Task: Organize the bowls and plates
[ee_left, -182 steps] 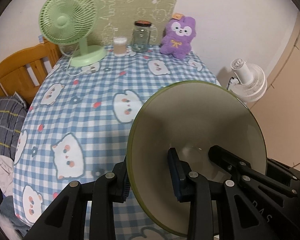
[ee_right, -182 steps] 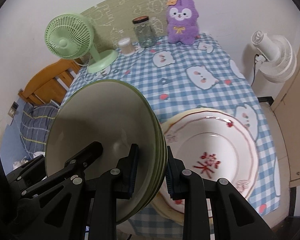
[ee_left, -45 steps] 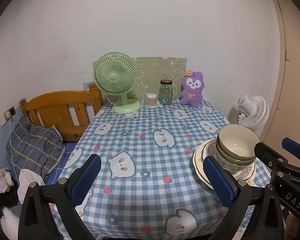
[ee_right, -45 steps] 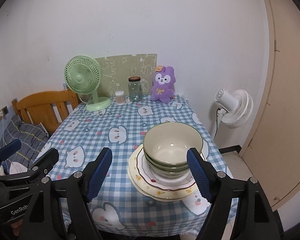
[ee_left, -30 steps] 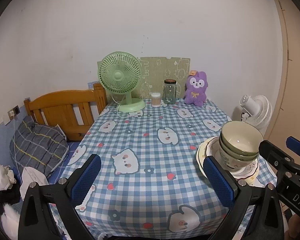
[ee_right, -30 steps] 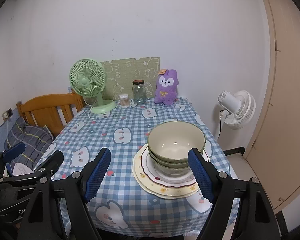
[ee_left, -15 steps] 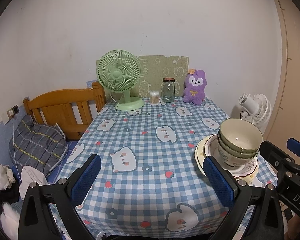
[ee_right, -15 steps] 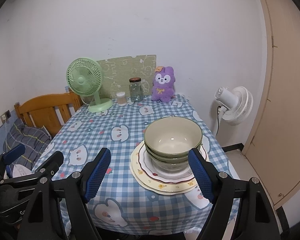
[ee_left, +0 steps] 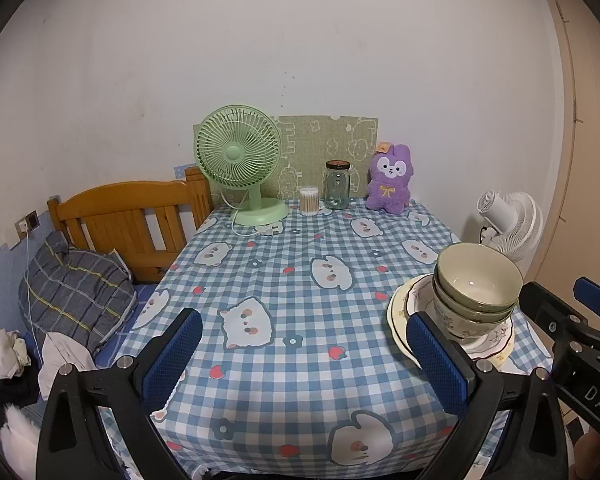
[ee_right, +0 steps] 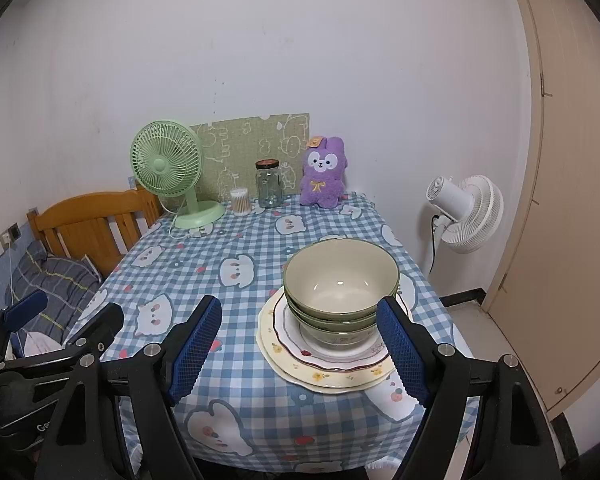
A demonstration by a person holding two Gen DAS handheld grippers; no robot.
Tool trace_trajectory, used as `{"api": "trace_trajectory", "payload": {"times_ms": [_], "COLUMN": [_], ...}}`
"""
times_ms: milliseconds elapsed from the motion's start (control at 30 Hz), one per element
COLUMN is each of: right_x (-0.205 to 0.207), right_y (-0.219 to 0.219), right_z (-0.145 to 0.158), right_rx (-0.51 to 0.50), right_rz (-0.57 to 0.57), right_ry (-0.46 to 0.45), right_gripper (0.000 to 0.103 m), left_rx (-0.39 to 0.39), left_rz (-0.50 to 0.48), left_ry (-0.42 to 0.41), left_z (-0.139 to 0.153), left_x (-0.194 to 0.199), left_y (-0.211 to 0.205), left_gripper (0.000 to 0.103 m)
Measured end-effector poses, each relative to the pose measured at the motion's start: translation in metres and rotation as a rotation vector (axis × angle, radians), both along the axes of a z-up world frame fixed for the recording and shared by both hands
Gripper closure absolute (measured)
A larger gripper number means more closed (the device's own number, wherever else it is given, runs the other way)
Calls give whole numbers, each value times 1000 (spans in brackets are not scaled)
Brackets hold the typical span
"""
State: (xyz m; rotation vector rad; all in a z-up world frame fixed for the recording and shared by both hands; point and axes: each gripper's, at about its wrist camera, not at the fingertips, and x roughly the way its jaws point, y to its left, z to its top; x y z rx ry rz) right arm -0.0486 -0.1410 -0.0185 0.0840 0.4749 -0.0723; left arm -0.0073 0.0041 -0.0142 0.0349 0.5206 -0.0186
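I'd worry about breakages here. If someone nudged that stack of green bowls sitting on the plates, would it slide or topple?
The stack of green bowls looks glazed and hard, so probably brittle and fairly heavy. It rests on smooth plates, so a push would likely make it slide. The nested bowls stand tall on a narrow foot, and the plates lie near the table's edge, so a hard shove might tip them off.

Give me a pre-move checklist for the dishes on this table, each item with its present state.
1. Bowls nested in one stack, upright: ok.
2. Bowl stack resting on the plates, plates stacked flat: ok.
3. Left gripper free, jaws open, nothing between them: ok.
4. Right gripper free, jaws open, back from the stack: ok.
5. Plates clear of the table's near edge: not ok; they sit close to the front right corner.
6. Loose dishes left elsewhere on the tablecloth: ok, none seen; only the green fan, jar, cotton swabs and plush toy at the back.
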Motion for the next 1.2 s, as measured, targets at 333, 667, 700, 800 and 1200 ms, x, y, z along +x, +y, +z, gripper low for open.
{"api": "trace_trajectory", "payload": {"times_ms": [333, 667, 700, 800, 1200], "right_x": [1, 2, 2, 2, 4], "right_y": [-1, -2, -2, -2, -2], "right_z": [2, 2, 2, 3, 4], "right_rx": [-7, -7, -7, -8, -6], "right_rz": [1, 2, 2, 2, 1], "right_ry": [-5, -6, -6, -6, -8], "right_gripper": [21, 21, 21, 21, 21], "left_rx": [-8, -3, -3, -4, -5], "left_rz": [7, 9, 10, 10, 11], "left_ry": [-8, -16, -16, -16, -18], "left_z": [3, 4, 4, 4, 5], "left_x": [0, -1, -1, -1, 1], "left_y": [-1, -2, -2, -3, -3], "left_gripper": [0, 0, 0, 0, 0]}}
